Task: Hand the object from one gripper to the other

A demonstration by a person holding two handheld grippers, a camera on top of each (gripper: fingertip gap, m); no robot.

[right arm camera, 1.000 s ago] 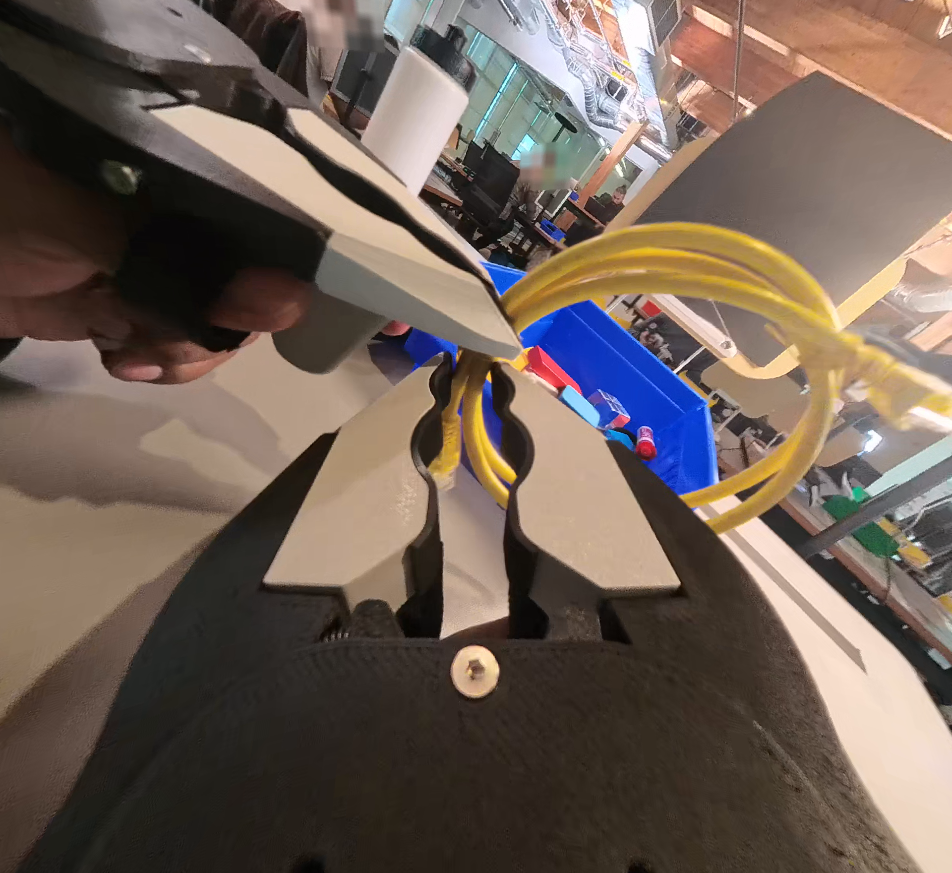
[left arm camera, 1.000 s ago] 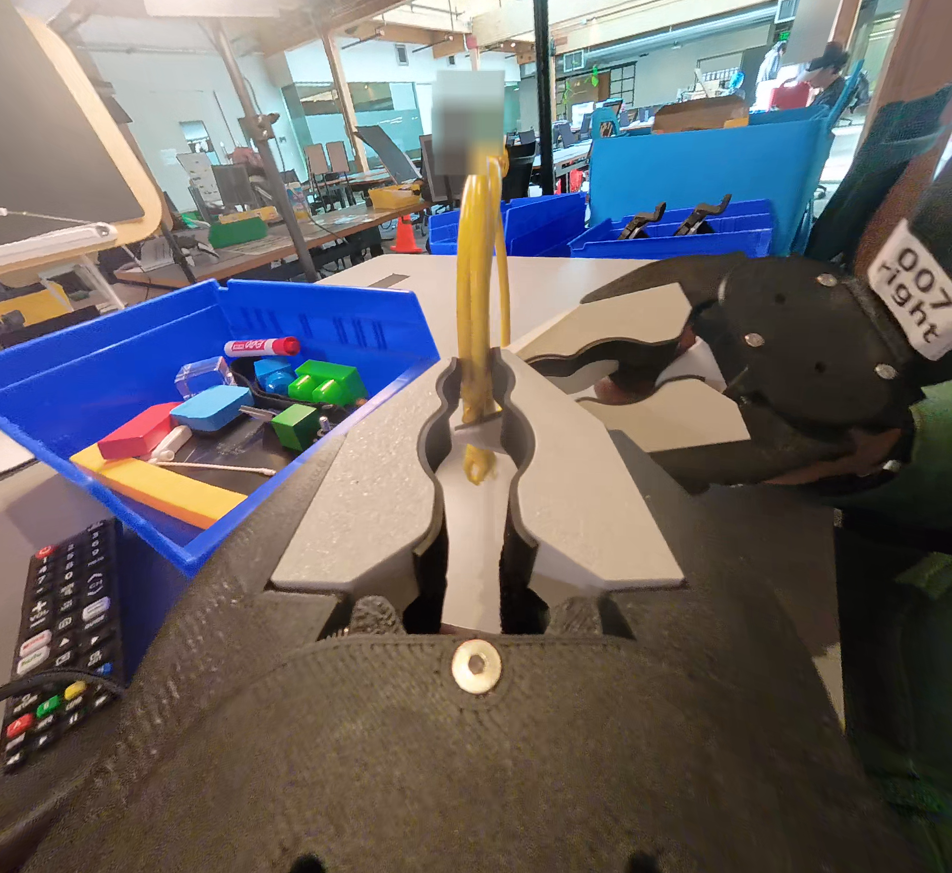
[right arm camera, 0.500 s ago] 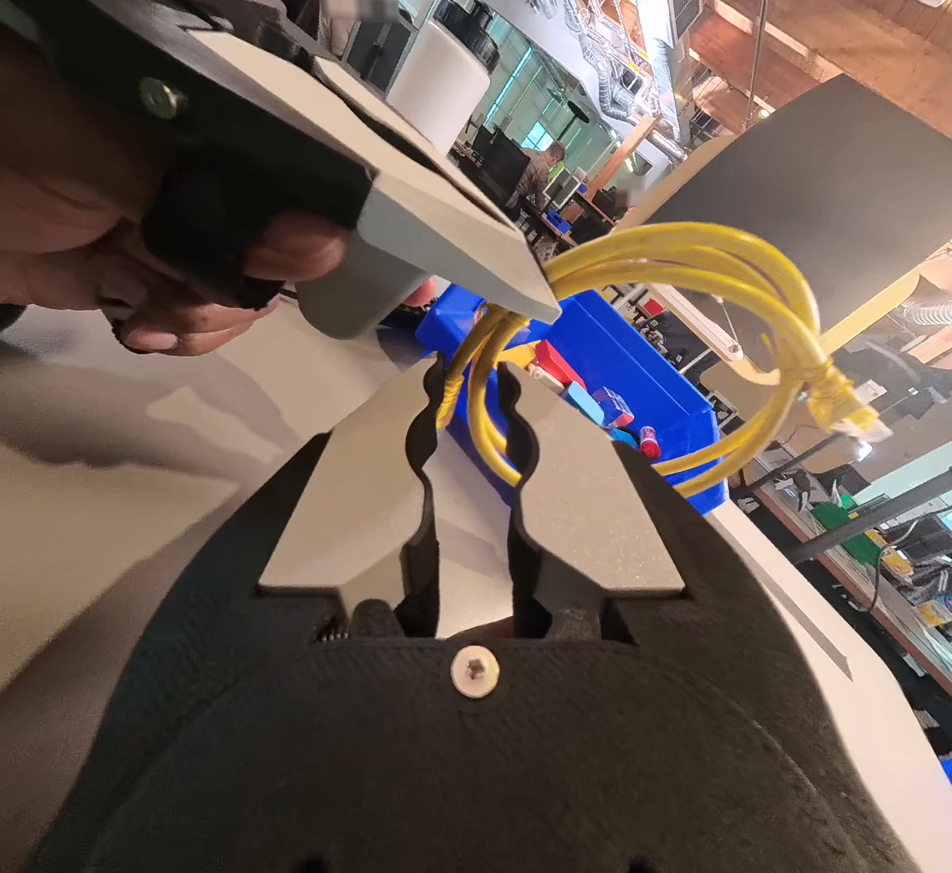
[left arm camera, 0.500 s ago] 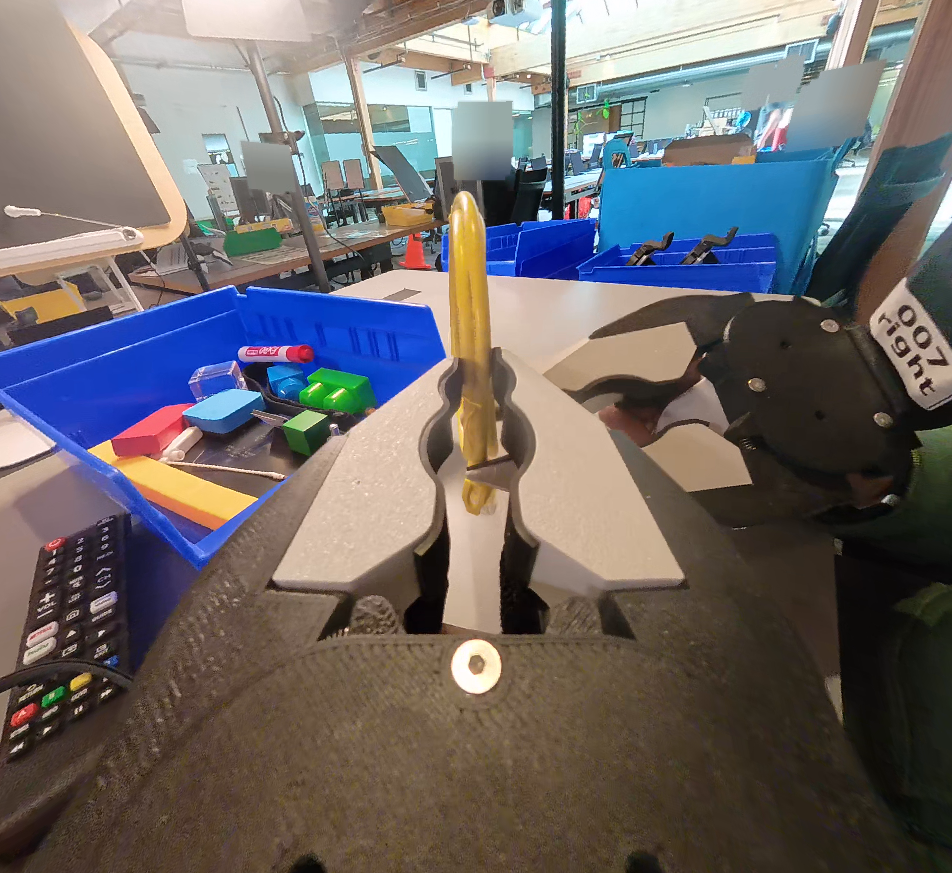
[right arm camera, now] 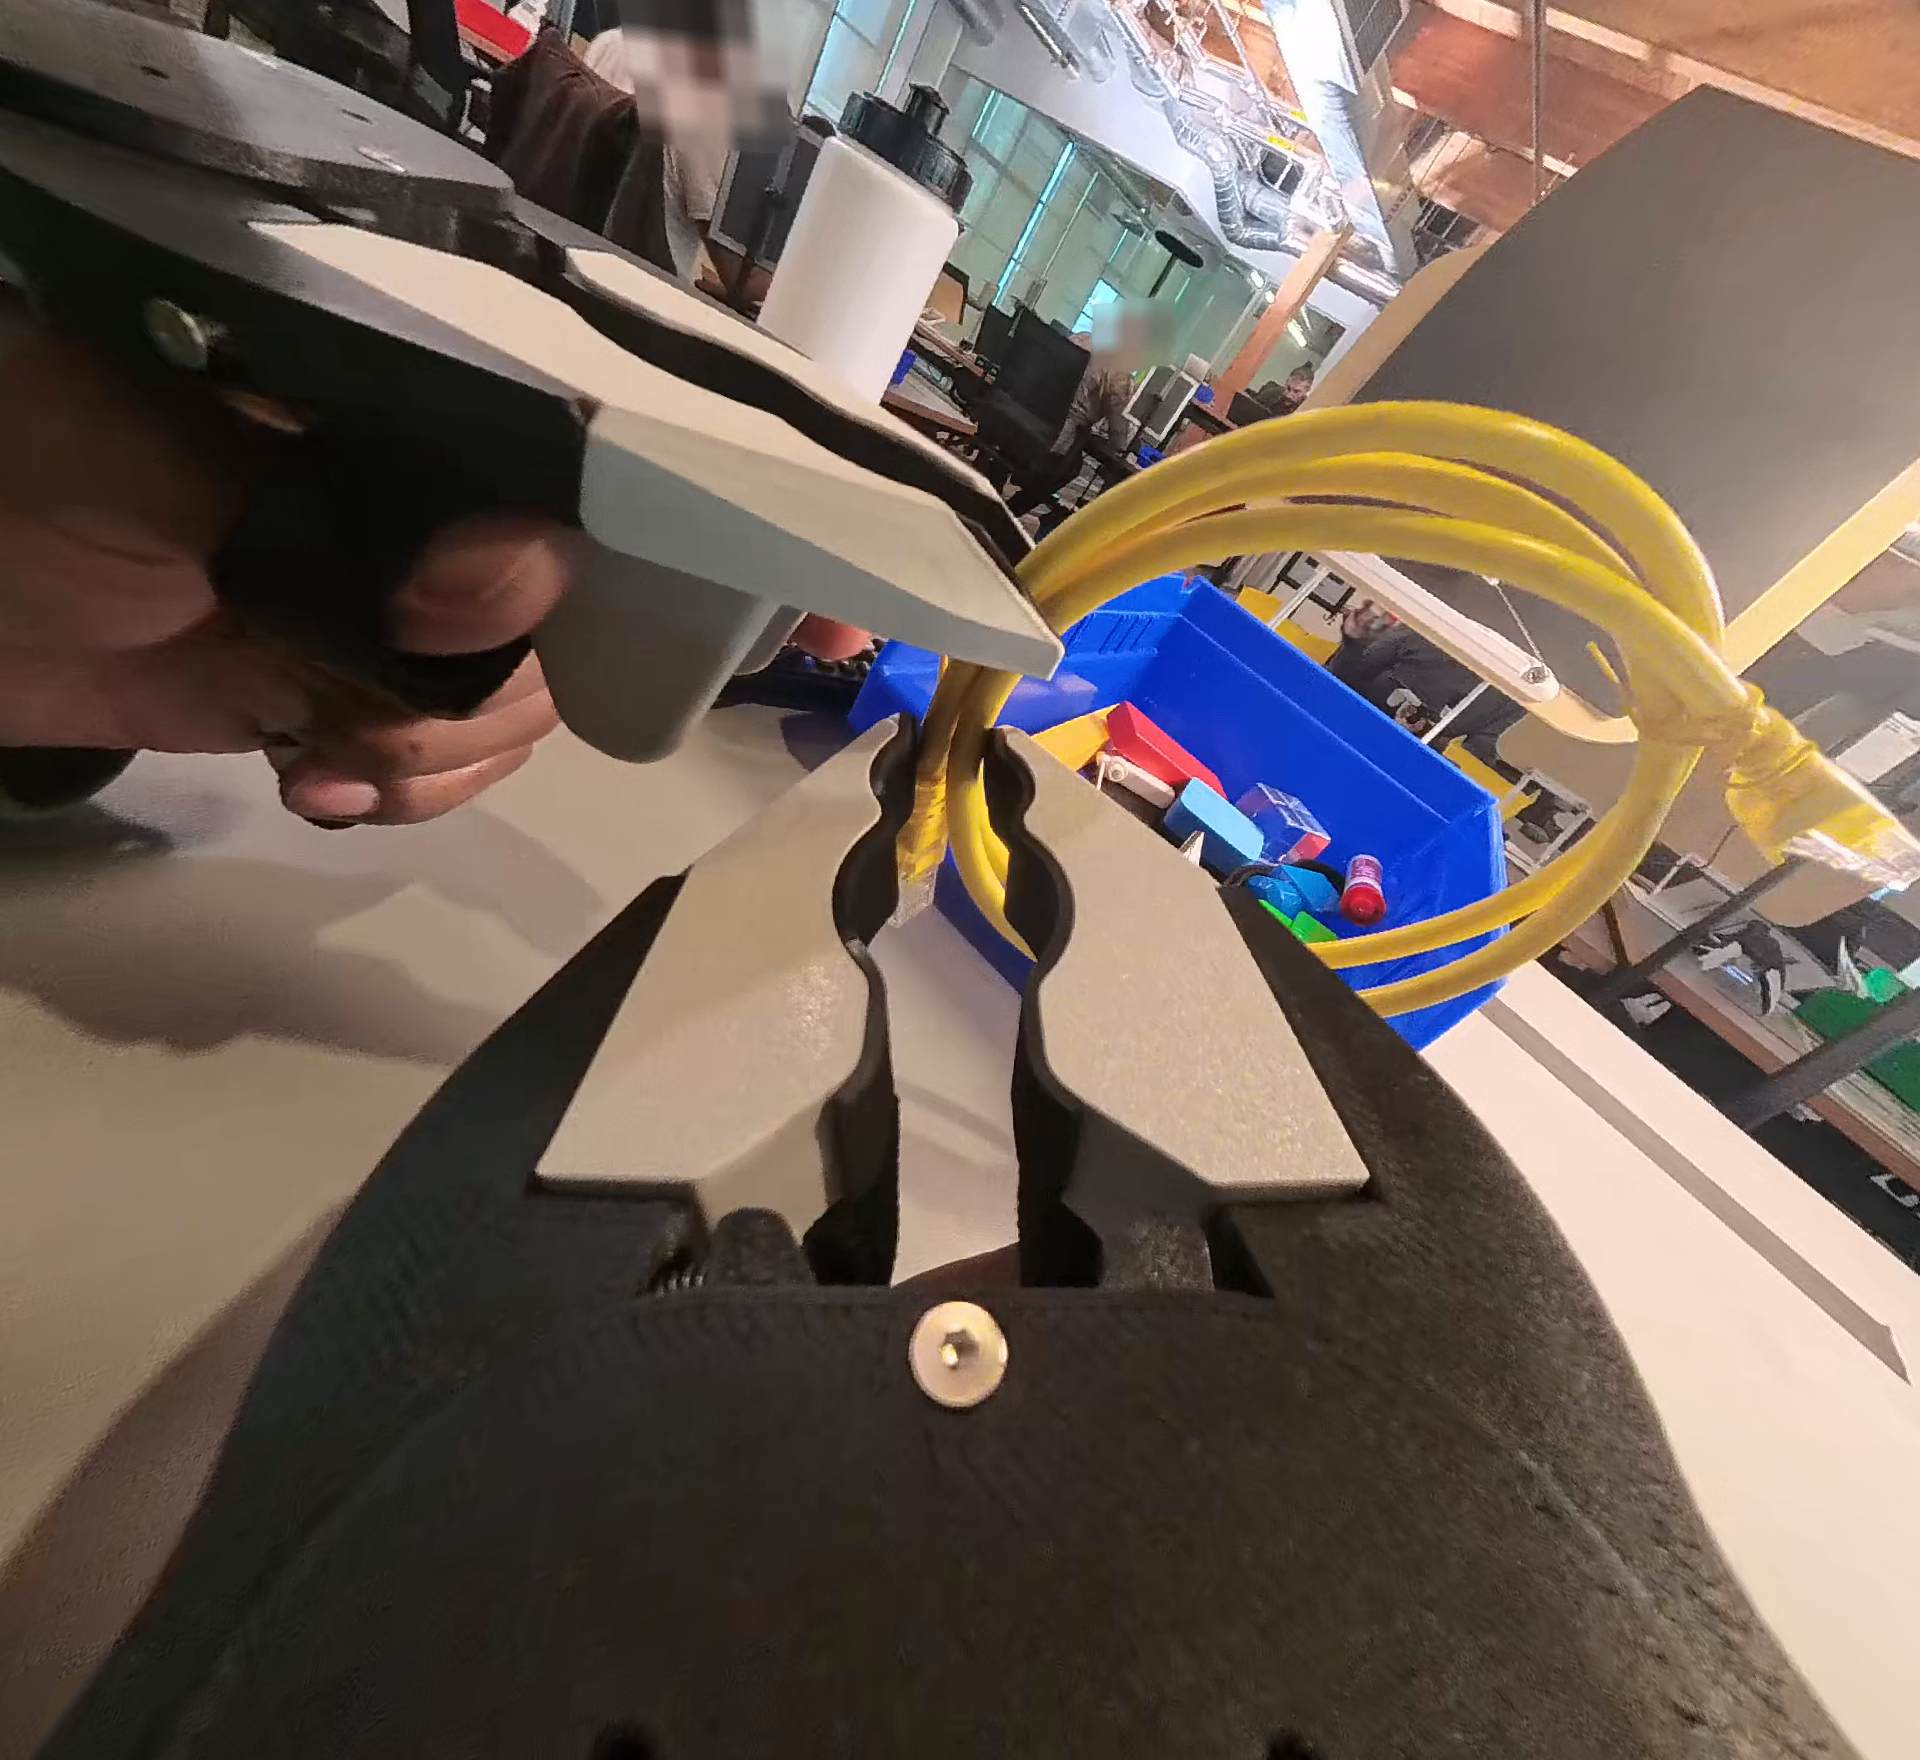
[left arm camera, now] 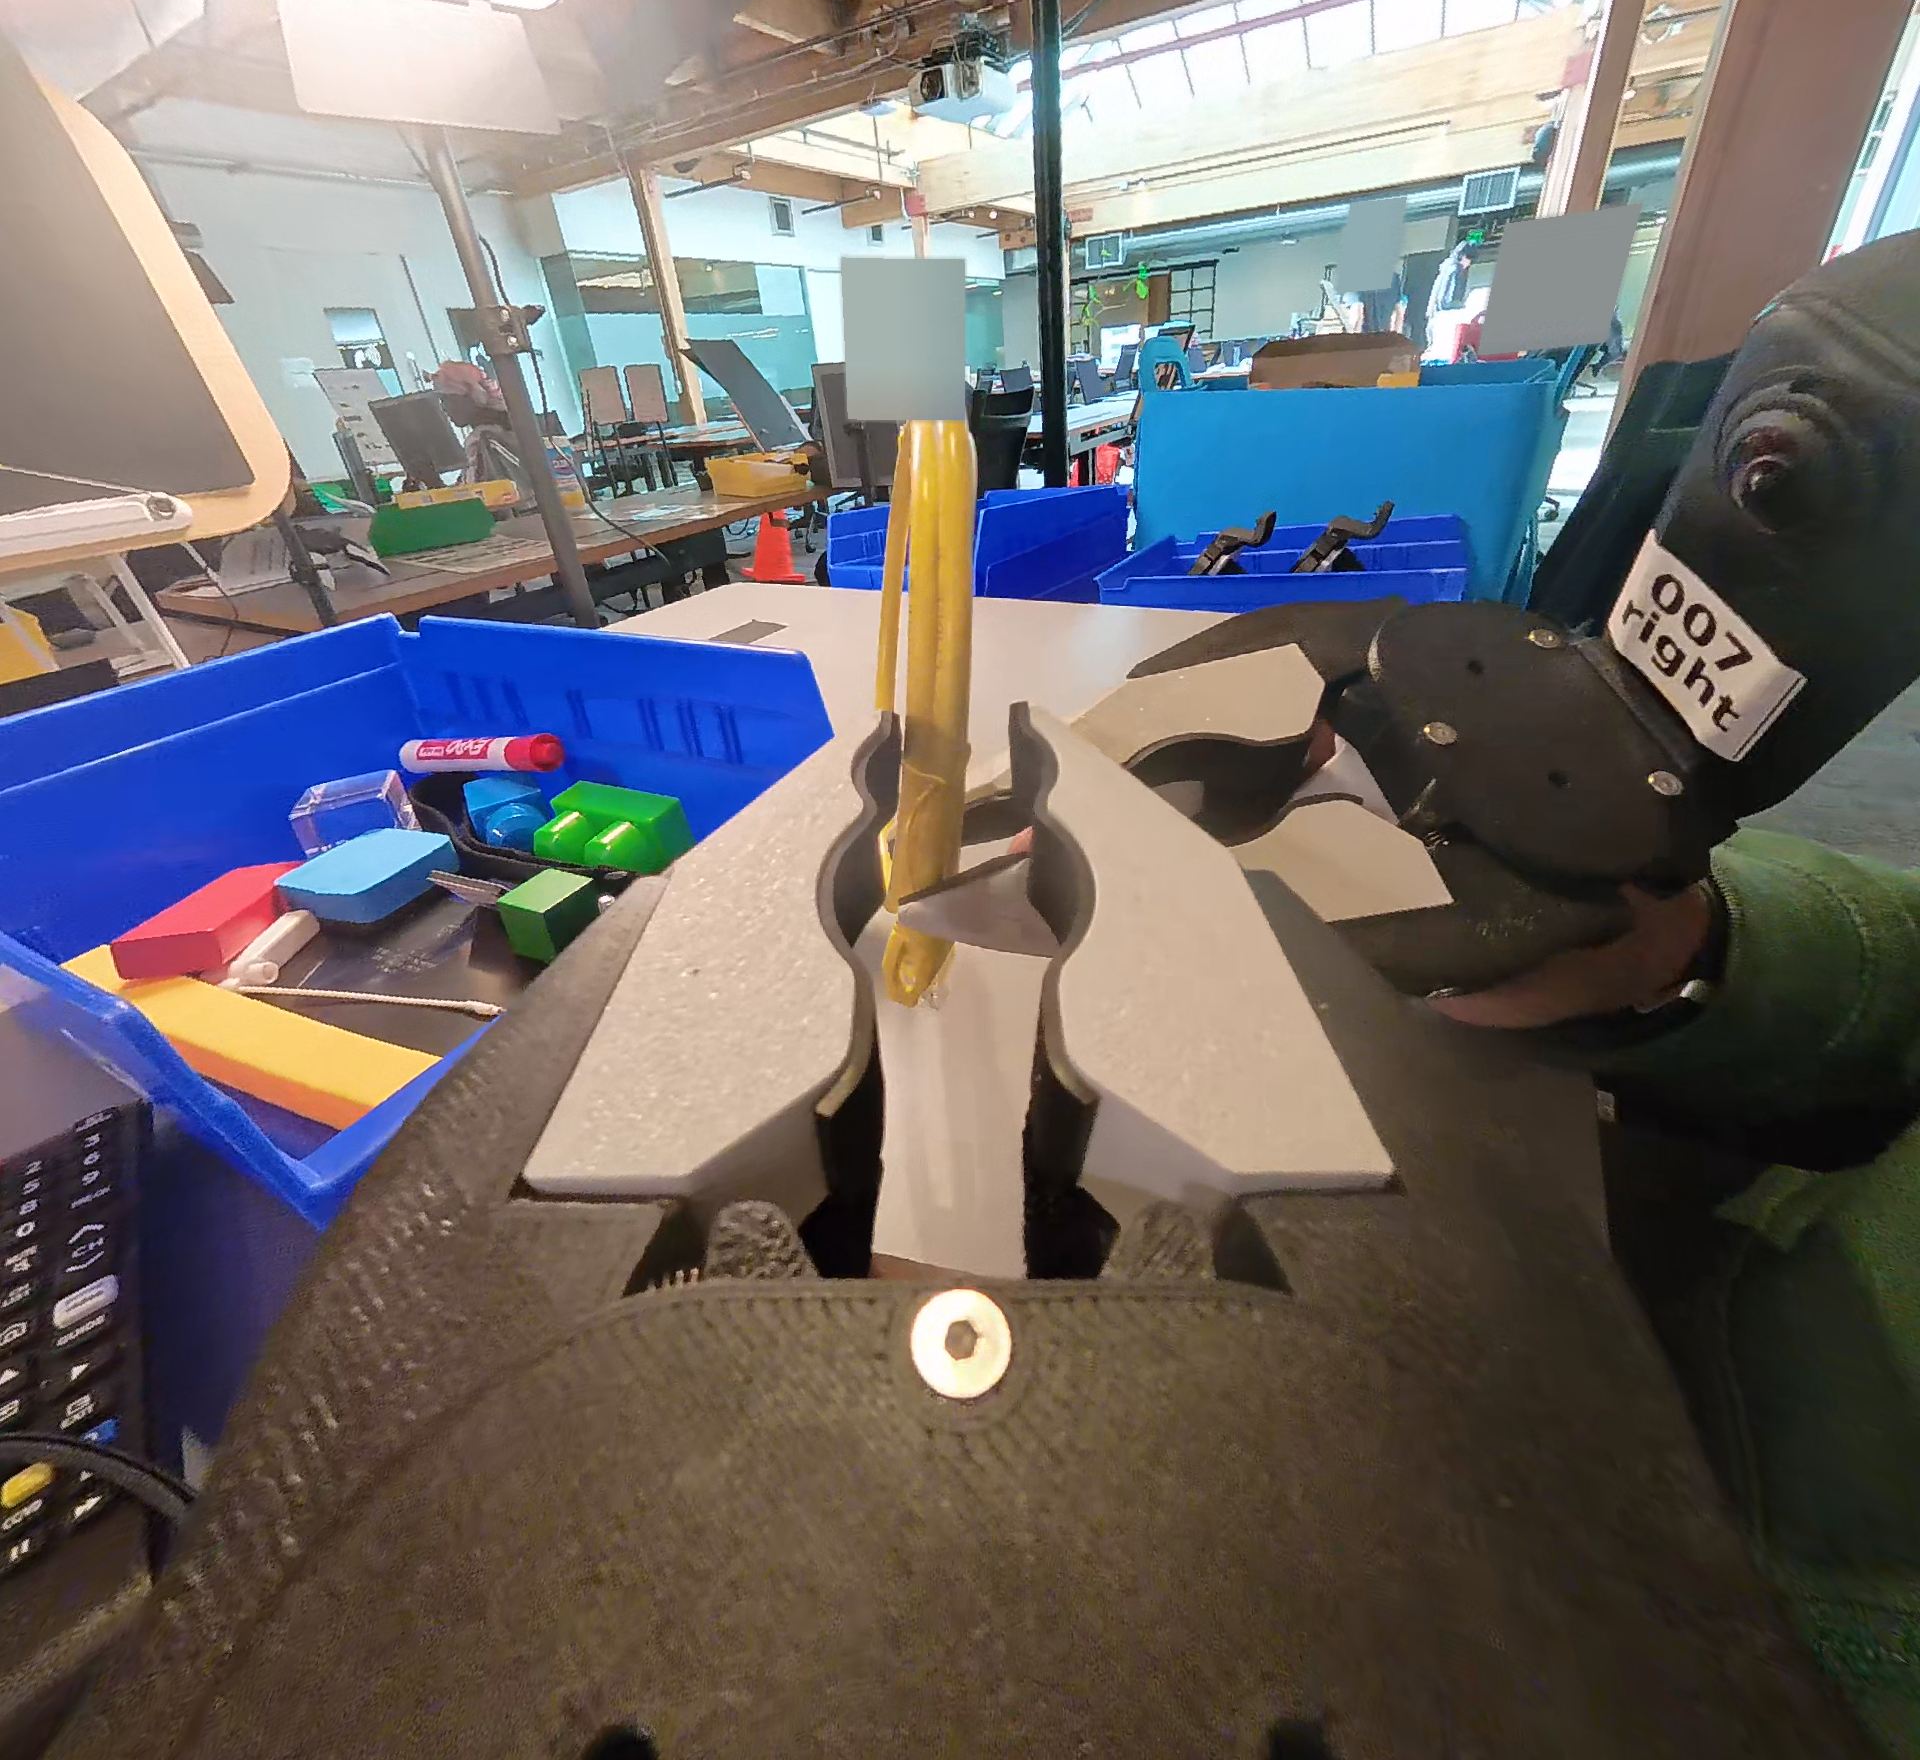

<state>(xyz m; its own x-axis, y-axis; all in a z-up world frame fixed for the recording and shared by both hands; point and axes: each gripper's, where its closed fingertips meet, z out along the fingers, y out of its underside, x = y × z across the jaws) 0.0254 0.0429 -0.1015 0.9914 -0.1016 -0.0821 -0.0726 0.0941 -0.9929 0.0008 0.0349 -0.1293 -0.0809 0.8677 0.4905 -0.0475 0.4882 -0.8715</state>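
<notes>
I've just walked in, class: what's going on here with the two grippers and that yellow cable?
A person holds a gripper in each hand and is passing a coiled yellow cable between them above a table. The right gripper appears closed on the cable's strands. The left gripper sits around the same bundle with its jaws apart, seemingly not pinching it. So the cable looks handed to the right side. A blue bin of small items sits nearby.
</notes>
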